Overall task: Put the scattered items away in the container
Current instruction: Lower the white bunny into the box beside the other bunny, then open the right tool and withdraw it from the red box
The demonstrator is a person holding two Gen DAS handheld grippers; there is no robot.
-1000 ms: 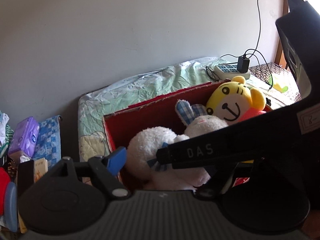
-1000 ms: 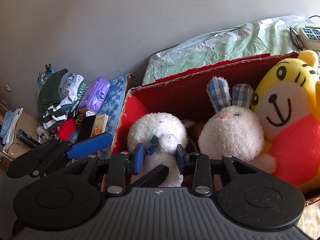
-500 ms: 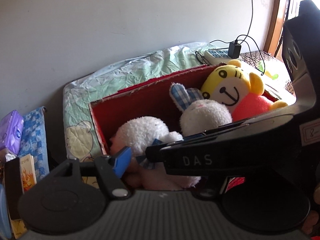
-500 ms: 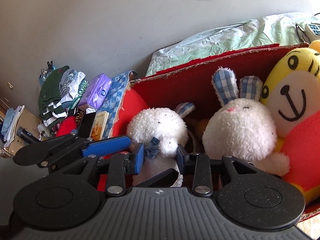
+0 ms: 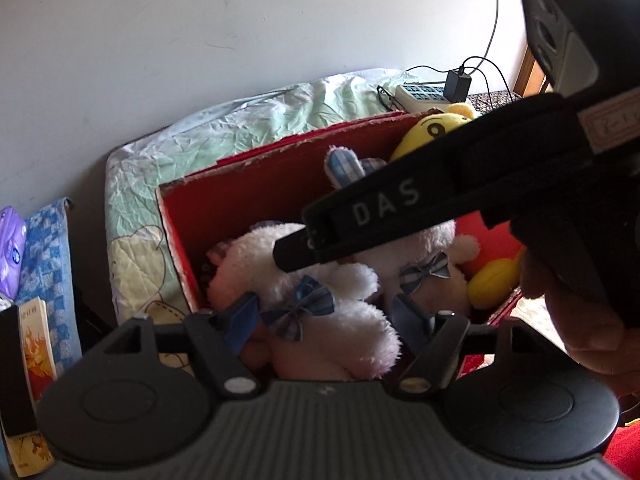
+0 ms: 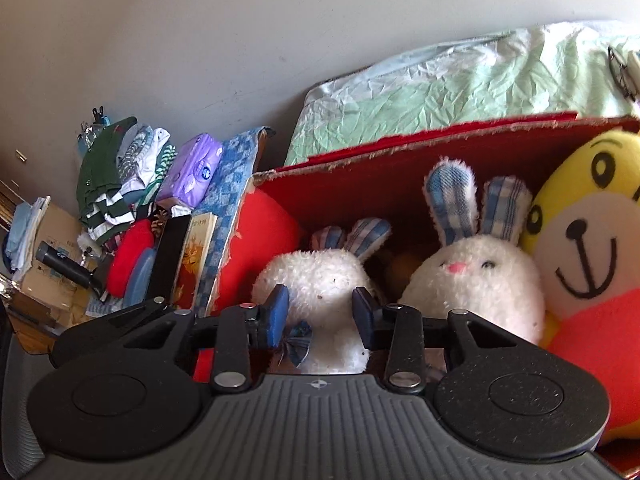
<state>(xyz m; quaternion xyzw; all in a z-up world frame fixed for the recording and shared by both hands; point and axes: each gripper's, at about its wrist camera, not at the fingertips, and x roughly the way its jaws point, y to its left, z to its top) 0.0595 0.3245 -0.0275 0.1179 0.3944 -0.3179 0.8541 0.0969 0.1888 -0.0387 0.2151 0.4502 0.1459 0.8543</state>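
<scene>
A red cardboard box [image 5: 256,184] [image 6: 360,184] holds two white plush rabbits and a yellow tiger plush [image 6: 580,240]. The left rabbit [image 5: 320,300] [image 6: 320,280] with a blue checked bow lies low in the box. The right rabbit [image 6: 480,268] sits upright beside the tiger. My left gripper [image 5: 324,316] is open, its fingers on either side of the left rabbit's body. My right gripper [image 6: 320,316] is open around the same rabbit's lower body. The right gripper's black body [image 5: 440,200] crosses the left wrist view.
A bed with a green sheet [image 6: 460,84] lies behind the box. A power strip with a charger [image 5: 432,92] sits on it. Left of the box are a blue checked cloth [image 6: 232,168], a purple tissue pack [image 6: 196,168], books [image 6: 196,252] and folded clothes [image 6: 116,168].
My right gripper opened wider and the left rabbit sank lower into the box. My left gripper moved in over the box, its fingers now on either side of the rabbit.
</scene>
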